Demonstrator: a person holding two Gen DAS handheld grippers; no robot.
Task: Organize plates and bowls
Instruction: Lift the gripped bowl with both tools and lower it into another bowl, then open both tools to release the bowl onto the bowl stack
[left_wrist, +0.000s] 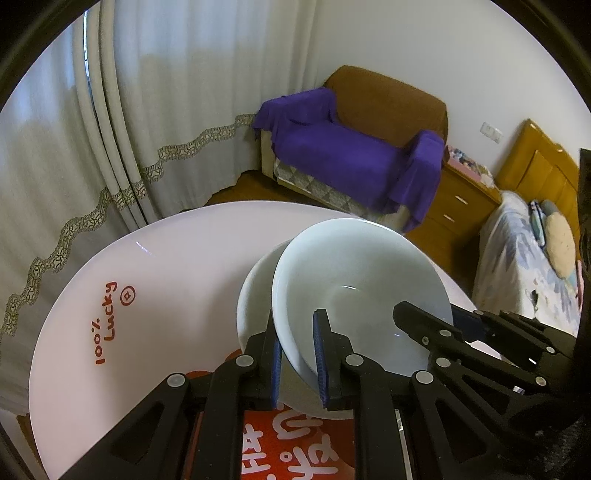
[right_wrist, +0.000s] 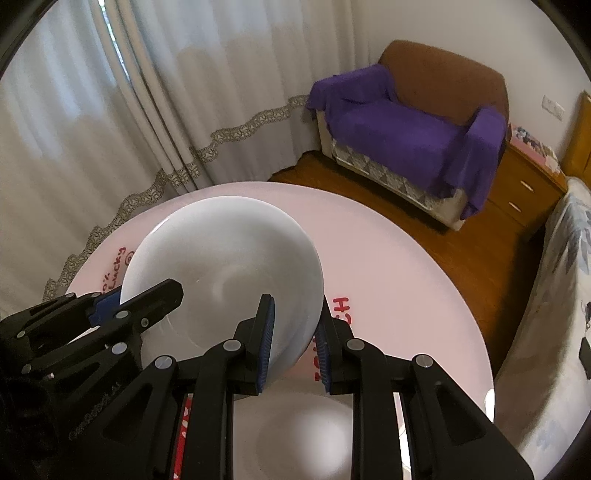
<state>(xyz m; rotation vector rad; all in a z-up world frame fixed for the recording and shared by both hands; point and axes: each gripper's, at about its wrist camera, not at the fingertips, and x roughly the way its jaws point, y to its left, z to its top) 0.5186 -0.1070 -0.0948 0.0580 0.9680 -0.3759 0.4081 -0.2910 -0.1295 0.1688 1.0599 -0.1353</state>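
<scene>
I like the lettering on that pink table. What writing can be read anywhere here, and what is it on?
"100% Lucky", red, with a small boxed sign after it: on the round pink table.
White characters on the table's red patch: partly hidden, not readable.
Red letters beside the white bowl: only "H" is clear.

Bedroom corner: cream curtains (right_wrist: 122, 122) with lace trim, brown armchair (right_wrist: 424, 122) under a purple throw (right_wrist: 413, 140), wooden floor (right_wrist: 424, 236), wooden nightstand (right_wrist: 521, 192), bed (left_wrist: 524, 273).

Both wrist views look steeply down, close over the same round table (left_wrist: 177, 258).
</scene>
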